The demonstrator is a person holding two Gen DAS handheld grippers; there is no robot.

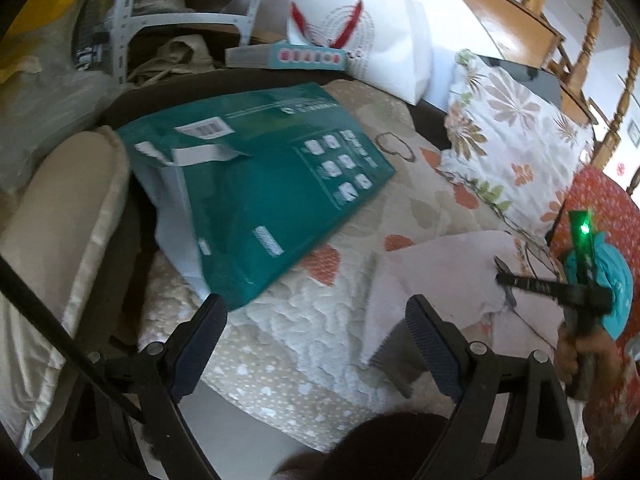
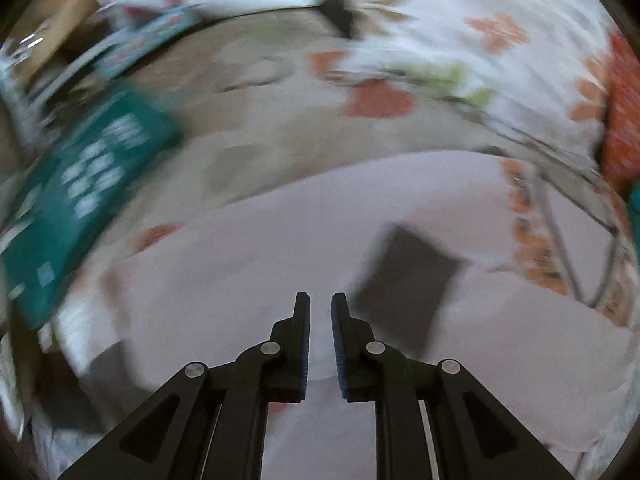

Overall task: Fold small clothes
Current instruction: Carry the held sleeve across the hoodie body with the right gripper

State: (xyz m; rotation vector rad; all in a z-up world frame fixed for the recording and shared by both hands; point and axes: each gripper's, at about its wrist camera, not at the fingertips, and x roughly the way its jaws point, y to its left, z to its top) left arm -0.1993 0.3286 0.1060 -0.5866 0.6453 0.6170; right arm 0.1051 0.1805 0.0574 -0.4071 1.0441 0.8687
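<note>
In the left wrist view the left tongs (image 1: pixel 316 320) gape wide with ribbed dark pads over a quilted, leaf-printed bedspread (image 1: pixel 320 320), a glossy teal plastic mailer (image 1: pixel 260 184) lying flat at centre. The pale pink garment (image 1: pixel 440 276), soft and smooth, lies lower right. In the blurred right view, the right tongs (image 2: pixel 320 308) hang above that garment, nearly closed, a narrow gap between them holding nothing.

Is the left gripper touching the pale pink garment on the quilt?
Apart. The left wrist view shows the left gripper wide open over bare quilted bedspread, the pale pink garment lying beyond its right finger.
</note>
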